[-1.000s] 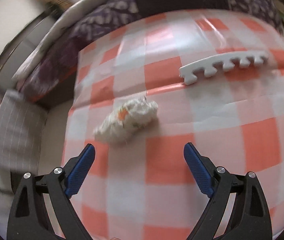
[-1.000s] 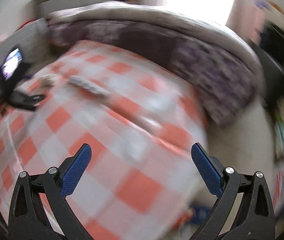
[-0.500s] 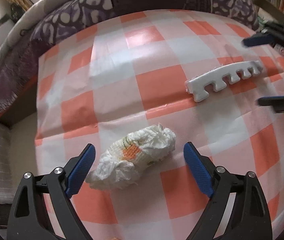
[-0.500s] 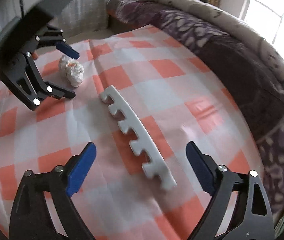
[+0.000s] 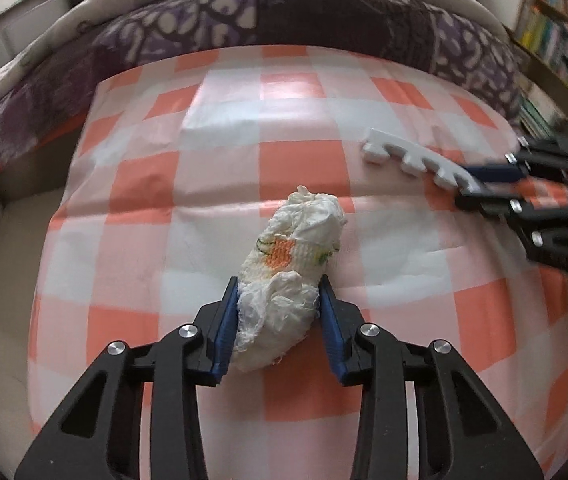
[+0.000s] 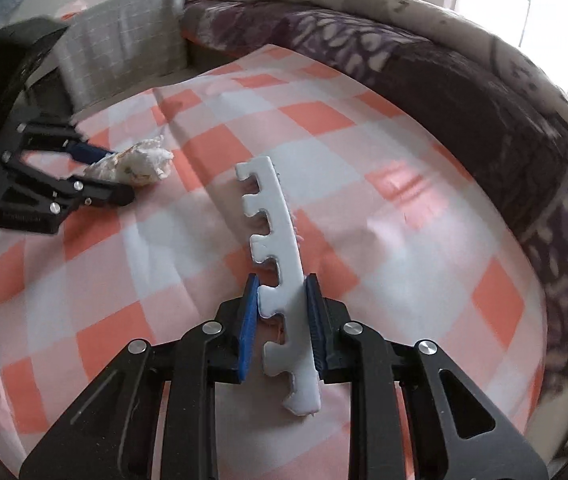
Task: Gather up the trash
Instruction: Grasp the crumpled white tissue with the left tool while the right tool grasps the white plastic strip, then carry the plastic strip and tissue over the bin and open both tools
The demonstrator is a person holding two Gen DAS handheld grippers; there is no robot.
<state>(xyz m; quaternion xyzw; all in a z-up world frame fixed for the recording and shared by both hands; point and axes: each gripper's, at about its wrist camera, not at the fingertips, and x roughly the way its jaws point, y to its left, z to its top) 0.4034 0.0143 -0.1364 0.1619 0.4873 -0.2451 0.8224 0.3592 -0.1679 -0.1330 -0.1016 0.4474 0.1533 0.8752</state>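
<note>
On the orange-and-white checked tablecloth, the left gripper is clamped on the near end of a crumpled paper wad with an orange printed patch. Farther right, the right gripper pinches a white notched foam strip between its blue pads. A purple patterned quilt borders the table's far edge.

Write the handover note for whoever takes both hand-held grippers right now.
Left hand-held gripper: shut on the crumpled white tissue wad with orange print.
Right hand-held gripper: shut on the white notched foam strip.
Both pieces are at the orange-and-white checked cloth; whether either has lifted is unclear.
Done: both grasped.
Left: lift and carry them to a bin; none is in view.
</note>
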